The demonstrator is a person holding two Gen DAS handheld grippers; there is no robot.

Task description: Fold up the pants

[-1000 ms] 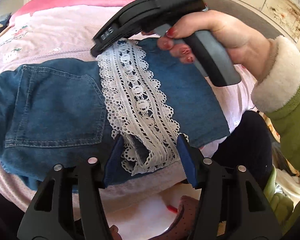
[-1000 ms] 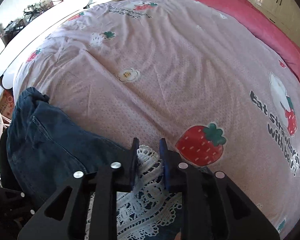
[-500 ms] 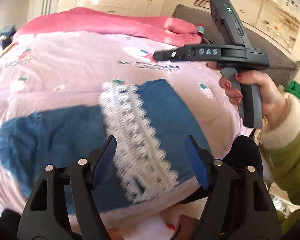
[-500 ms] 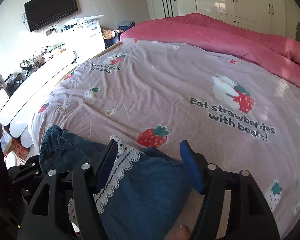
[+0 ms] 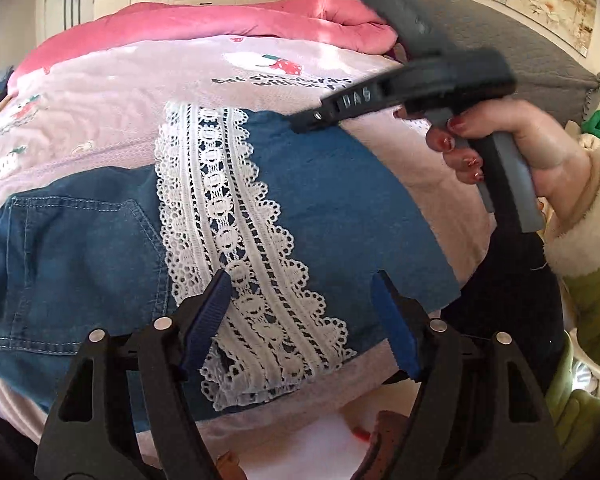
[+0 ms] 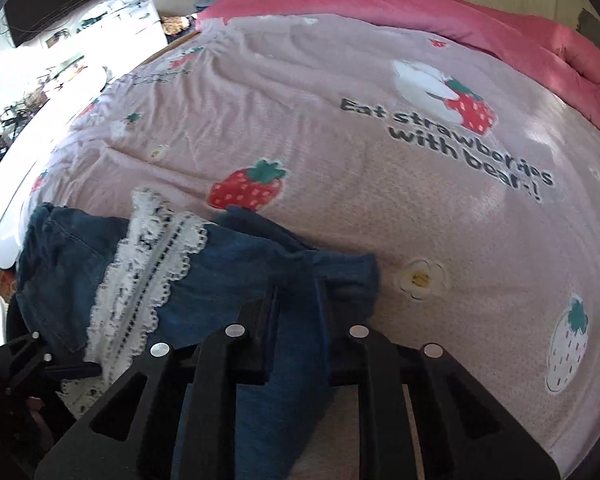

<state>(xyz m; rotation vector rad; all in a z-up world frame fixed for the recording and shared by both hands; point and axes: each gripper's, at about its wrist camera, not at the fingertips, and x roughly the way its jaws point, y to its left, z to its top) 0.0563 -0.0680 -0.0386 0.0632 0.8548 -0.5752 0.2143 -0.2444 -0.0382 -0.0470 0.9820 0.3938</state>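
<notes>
Pants pinched at one edge by right gripper; left gripper fingers spread, empty: the lifted denim may slip or bunch.

1. "Eat strawberries with bear~!" in dark letters, printed on the pink bedsheet, just below the bear-and-strawberry motif; right wrist view.
2. The same line in the left wrist view, blurred and only partly legible, just below that motif.
3. "DAS" in raised letters on the side of the right tongs, above the bedsheet.
</notes>
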